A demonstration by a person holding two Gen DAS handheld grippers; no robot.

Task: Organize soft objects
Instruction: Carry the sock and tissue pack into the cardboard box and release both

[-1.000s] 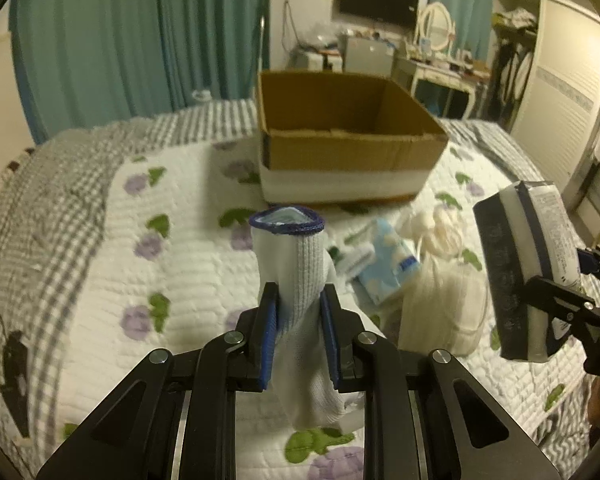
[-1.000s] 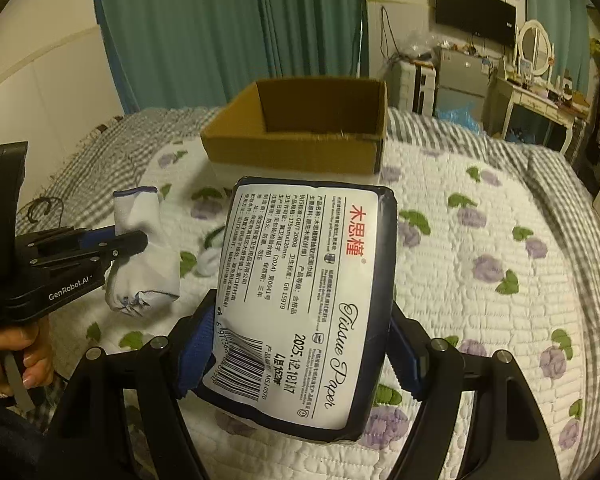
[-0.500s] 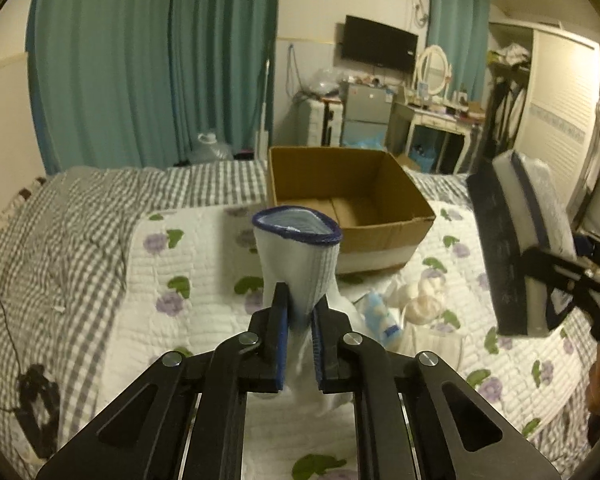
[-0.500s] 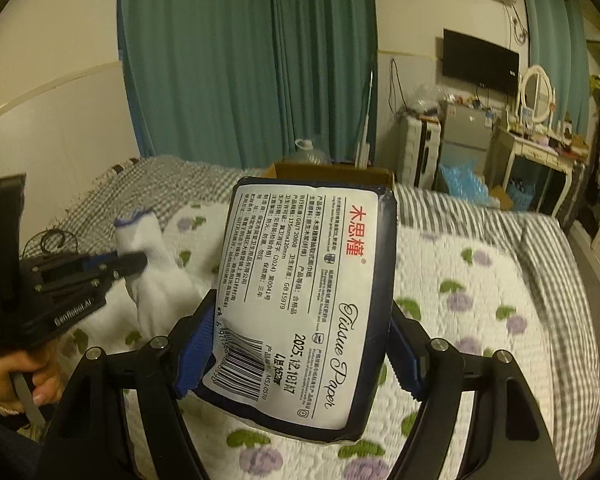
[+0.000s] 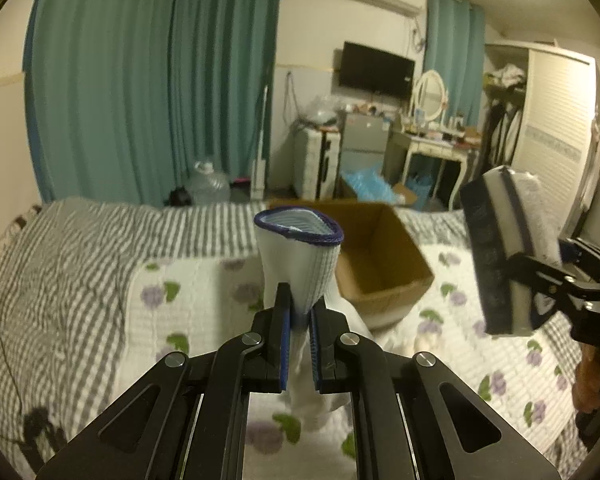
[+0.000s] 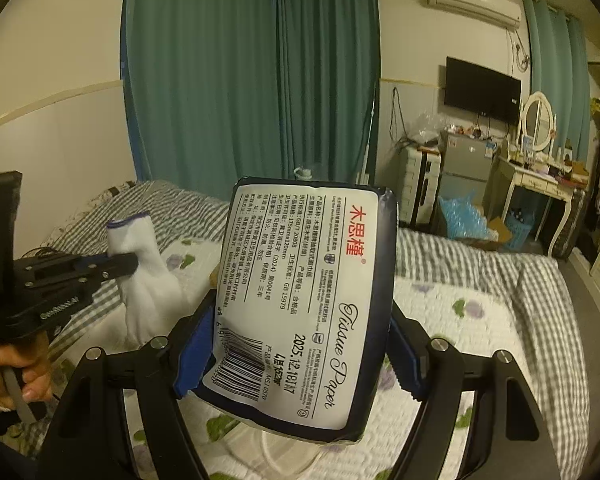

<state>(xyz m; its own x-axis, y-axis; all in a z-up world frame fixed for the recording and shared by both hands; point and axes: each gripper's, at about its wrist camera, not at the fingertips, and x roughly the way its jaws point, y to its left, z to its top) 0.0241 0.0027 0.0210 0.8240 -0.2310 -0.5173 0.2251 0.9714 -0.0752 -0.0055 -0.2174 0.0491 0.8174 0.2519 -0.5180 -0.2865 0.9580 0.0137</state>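
Between the blue-padded fingers of the left tool (image 5: 299, 344), a white ribbed sock with a dark blue cuff (image 5: 300, 256) is pinched at mid-length; its open cuff stands up above the fingertips and its toe end hangs down toward the bed. From the right wrist view the same left tool (image 6: 124, 266) shows at the left edge, gripping the sock (image 6: 140, 268), with the person's hand (image 6: 16, 368) on its handle. The right tool (image 6: 300, 350) is spread wide around a dark blue plastic pack of tissue paper with a white printed label (image 6: 300, 300), clamped from both sides and held upright and slightly tilted. Seen from the left wrist, that pack (image 5: 504, 252) is held up at the right, beside the sock and apart from it. Beyond and below both sits an open brown cardboard box (image 5: 380, 264) on the white quilt with purple flowers and green leaves (image 5: 172, 308), which lies over a grey checked bedspread (image 5: 60, 264).
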